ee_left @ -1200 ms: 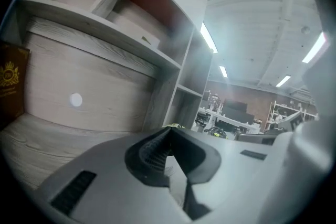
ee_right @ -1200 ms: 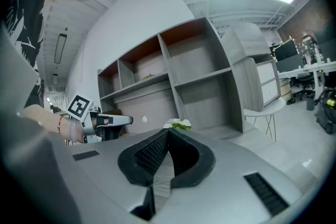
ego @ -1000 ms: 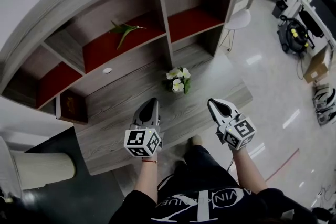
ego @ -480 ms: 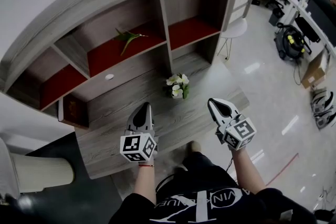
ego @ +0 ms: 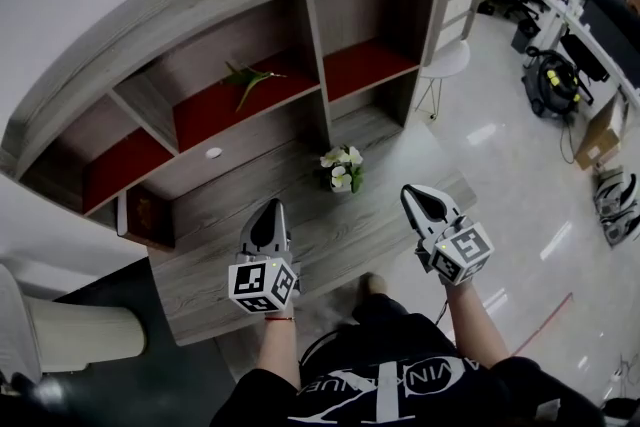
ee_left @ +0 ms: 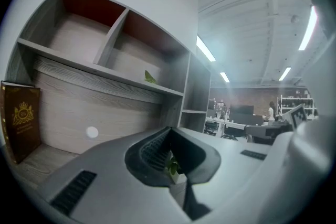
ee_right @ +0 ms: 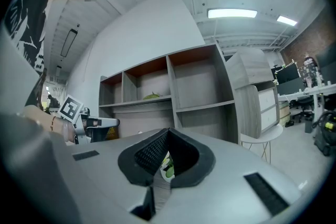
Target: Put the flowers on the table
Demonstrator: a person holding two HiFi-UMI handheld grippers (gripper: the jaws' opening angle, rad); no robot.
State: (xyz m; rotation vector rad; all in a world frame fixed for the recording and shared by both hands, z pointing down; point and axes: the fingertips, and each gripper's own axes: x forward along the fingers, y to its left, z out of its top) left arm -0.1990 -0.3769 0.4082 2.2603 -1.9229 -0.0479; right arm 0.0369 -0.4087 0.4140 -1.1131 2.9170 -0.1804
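Observation:
A small bunch of white flowers with green leaves stands on the grey wooden desk, near the shelf divider. My left gripper hovers over the desk's front part, left of and nearer than the flowers, jaws shut and empty. My right gripper hangs at the desk's right end, also shut and empty. In the left gripper view, the gripper lets a sliver of the flowers show below its tips. The right gripper view has the gripper and the flowers lined up likewise.
A shelf unit with red-lined compartments rises behind the desk; a green leafy sprig lies in one. A dark book leans at the desk's left, near a white disc. A white stool stands at right.
Both grippers and the head view have drawn back a little from the desk; the left gripper sits lower in the picture. The flowers stay where they were.

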